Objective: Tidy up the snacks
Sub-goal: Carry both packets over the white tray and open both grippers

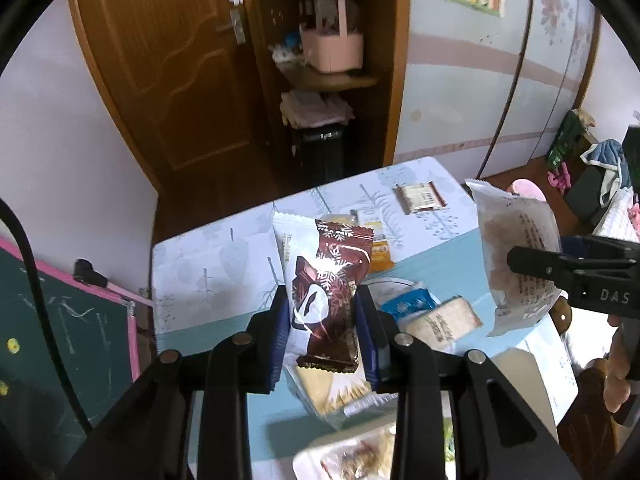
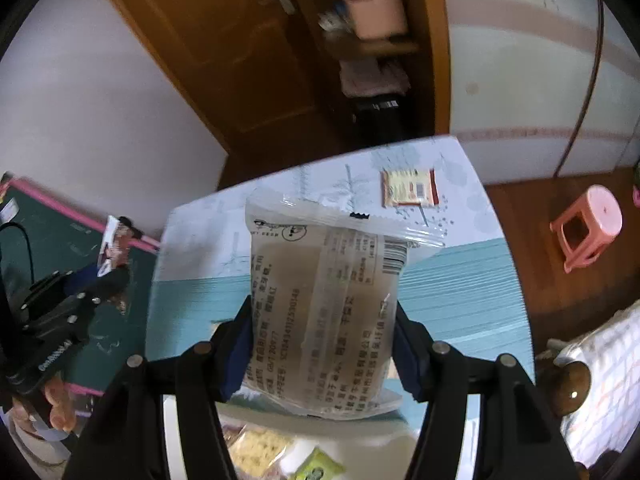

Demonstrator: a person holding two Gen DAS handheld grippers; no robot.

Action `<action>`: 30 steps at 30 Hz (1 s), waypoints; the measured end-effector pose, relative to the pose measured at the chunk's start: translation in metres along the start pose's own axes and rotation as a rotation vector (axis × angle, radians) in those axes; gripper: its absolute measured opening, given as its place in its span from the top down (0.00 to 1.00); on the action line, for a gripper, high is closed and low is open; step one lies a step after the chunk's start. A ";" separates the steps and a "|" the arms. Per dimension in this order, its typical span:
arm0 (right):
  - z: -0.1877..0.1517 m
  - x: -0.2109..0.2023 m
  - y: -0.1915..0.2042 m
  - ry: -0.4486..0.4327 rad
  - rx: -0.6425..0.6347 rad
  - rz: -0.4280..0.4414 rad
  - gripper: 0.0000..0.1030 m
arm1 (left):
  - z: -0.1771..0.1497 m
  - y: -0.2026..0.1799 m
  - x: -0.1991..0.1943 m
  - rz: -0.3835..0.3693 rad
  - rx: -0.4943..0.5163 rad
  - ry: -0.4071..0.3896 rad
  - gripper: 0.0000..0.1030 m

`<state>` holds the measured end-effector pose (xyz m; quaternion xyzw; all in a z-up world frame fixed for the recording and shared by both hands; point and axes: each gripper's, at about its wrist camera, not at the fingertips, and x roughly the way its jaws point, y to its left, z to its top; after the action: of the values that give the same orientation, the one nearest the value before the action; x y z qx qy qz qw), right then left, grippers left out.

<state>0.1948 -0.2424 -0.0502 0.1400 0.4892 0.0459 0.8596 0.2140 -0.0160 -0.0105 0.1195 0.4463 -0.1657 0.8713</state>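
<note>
My left gripper (image 1: 322, 300) is shut on a brown and white chocolate snack packet (image 1: 332, 272), held upright above the table. In the right wrist view that gripper (image 2: 92, 292) shows at the left with its packet (image 2: 114, 244) sticking up. My right gripper (image 2: 324, 316) is shut on a clear packet with a brown cake inside (image 2: 320, 280), its printed back facing the camera. In the left wrist view the same clear packet (image 1: 516, 232) hangs at the right, above the table's edge.
The table with a teal and white cloth (image 1: 208, 264) carries a red-edged packet (image 1: 420, 198) at the far side, plus a blue packet (image 1: 408, 304), a beige packet (image 1: 440, 322) and yellow crackers (image 1: 324, 388) nearer. A green chalkboard (image 1: 60, 340) stands left, a pink stool (image 2: 588, 228) right.
</note>
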 end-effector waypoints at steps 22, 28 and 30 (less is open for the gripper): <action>-0.167 -0.094 0.041 -0.195 -0.163 -0.016 0.41 | -0.175 -0.066 -0.082 -0.089 -0.177 -0.119 0.71; -0.200 -0.092 0.046 -0.198 -0.174 -0.014 0.40 | -0.202 -0.070 -0.085 -0.013 -0.204 -0.190 0.71; -0.207 -0.085 0.046 -0.186 -0.193 -0.033 0.40 | -0.212 -0.071 -0.080 0.012 -0.205 -0.195 0.71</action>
<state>-0.0238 -0.1761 -0.0663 0.0523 0.4029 0.0655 0.9114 -0.0145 0.0088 -0.0711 0.0159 0.3734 -0.1248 0.9191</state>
